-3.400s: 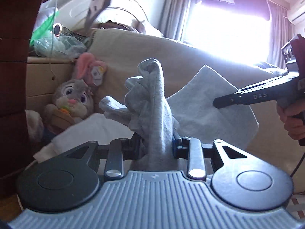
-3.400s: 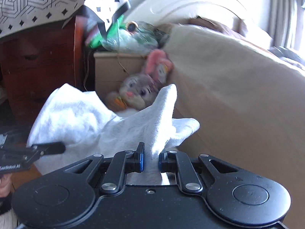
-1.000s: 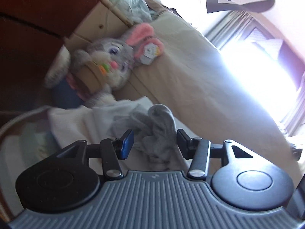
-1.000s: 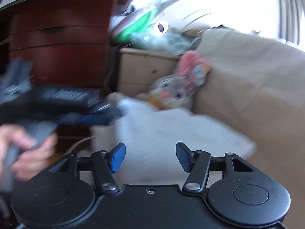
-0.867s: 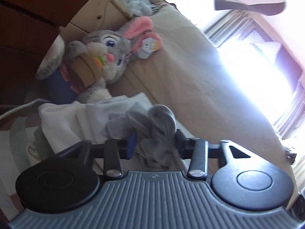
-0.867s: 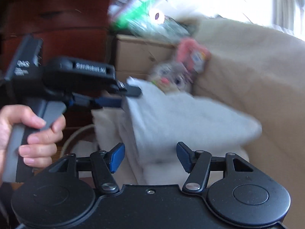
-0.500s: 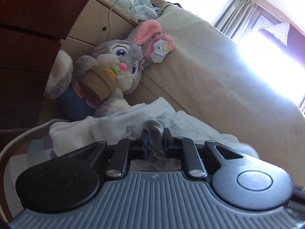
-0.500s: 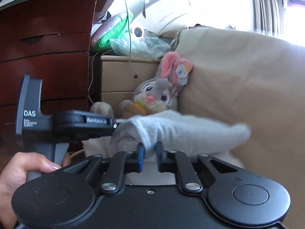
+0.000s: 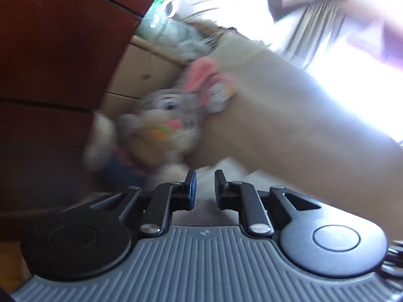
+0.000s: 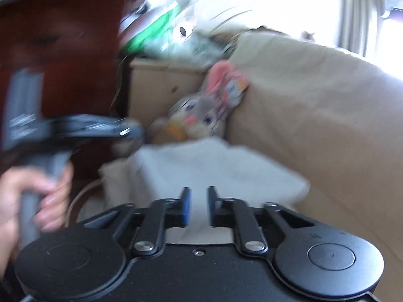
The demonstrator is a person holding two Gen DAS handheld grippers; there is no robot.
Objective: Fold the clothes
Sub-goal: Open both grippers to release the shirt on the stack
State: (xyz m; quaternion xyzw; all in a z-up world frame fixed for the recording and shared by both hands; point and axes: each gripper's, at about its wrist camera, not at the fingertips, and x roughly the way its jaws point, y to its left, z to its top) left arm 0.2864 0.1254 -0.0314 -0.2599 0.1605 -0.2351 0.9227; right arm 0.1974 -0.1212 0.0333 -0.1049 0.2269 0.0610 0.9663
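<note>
A pale grey folded garment (image 10: 214, 168) lies on a stack of white clothes beside the beige bed. My right gripper (image 10: 198, 207) hangs just above its near edge, fingers slightly apart with nothing between them. My left gripper (image 9: 203, 190) is also slightly open and empty; only a strip of the pale cloth (image 9: 226, 168) shows past its fingertips. The left gripper's body (image 10: 75, 125) appears blurred in the right wrist view, held by a hand, left of the stack.
A grey plush rabbit (image 10: 201, 110) with pink ears leans between the beige bed side (image 10: 314, 115) and a light wooden nightstand (image 10: 156, 85). A dark red wooden dresser (image 9: 50, 63) stands at the left. A bright window is at the far right.
Both grippers were shut on the grey garment half a second ago. Both have let go and pulled back; the garment now rests on the stack. The views are motion-blurred.
</note>
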